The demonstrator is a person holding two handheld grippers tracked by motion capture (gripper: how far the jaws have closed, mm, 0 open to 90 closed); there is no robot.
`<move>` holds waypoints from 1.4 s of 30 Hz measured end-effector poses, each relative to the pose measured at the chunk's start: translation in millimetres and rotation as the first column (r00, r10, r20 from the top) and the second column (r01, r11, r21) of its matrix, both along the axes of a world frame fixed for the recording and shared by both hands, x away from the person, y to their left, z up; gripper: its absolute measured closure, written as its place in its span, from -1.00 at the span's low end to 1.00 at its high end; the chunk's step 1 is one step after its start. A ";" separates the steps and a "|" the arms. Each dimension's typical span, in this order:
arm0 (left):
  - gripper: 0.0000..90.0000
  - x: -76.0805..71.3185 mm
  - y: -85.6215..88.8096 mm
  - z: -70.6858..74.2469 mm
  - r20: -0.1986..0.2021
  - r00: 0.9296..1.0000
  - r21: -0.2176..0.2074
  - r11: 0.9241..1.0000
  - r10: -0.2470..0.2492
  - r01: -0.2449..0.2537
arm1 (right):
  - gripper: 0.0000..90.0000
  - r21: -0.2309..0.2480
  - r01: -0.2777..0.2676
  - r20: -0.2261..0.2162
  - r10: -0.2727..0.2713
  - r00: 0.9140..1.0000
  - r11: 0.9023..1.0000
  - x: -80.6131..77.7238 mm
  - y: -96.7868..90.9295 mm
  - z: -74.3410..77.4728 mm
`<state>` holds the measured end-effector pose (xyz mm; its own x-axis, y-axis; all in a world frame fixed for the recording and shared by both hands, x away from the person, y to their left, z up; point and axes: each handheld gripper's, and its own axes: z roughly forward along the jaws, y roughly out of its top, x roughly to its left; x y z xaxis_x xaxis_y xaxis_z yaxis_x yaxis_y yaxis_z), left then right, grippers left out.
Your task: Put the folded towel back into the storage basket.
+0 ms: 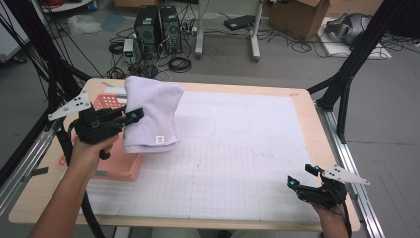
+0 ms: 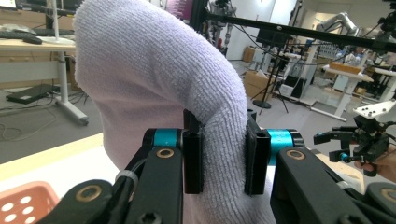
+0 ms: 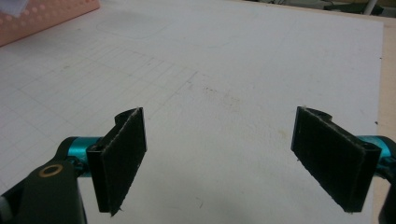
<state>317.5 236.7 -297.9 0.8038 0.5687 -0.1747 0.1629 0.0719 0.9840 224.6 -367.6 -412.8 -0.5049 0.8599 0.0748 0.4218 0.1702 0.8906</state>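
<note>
**Towel pinched in my left gripper, lifted over the basket**

My left gripper [image 1: 130, 117] is clamped on a fold of the lilac towel [image 1: 151, 116]; in the left gripper view the two black pads [image 2: 193, 161] squeeze the terry cloth [image 2: 159, 84] from both sides, and the fabric bulges up and over them in a thick hump. From the high view the towel hangs clear above the far right corner of the pink basket [image 1: 111, 161], its lower hem with the small white label dangling just past the basket's right rim, over the white grid mat [image 1: 237, 153]. The basket sits at the mat's left edge, under my left hand [image 1: 91, 146].

My right gripper [image 1: 302, 176] rests well away from the basket, at the mat's near right corner. Its jaws stand wide apart with nothing between them, only bare mat showing between the pads [image 3: 119, 156] in the right gripper view.
</note>
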 end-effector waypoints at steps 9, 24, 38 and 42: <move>0.65 -0.4 15.2 9.1 0.012 1.000 -0.009 1.000 0.007 -0.007 | -0.62 -0.002 -0.001 -0.003 0.001 1.000 1.000 0.4 0.0 -0.3; 0.65 -0.7 52.8 11.1 0.007 0.999 -0.018 0.999 0.050 -0.049 | -0.62 -0.020 -0.002 -0.014 0.001 1.000 1.000 2.4 1.4 -3.1; 0.65 -2.2 97.5 11.8 -0.006 0.995 -0.041 0.994 0.098 -0.098 | -0.62 -0.058 0.001 -0.025 -0.002 1.000 0.998 6.9 4.2 -5.2; 0.65 -3.6 108.2 11.3 -0.006 0.994 -0.040 0.993 0.107 -0.108 | -0.62 -0.062 -0.001 -0.027 0.000 1.000 0.998 8.4 6.8 -5.3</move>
<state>314.0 345.0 -286.6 0.7376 0.6444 -0.2018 0.1559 0.1282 0.9794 233.0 -360.8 -418.1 -0.5039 0.8630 0.0349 0.4453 0.2250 0.8667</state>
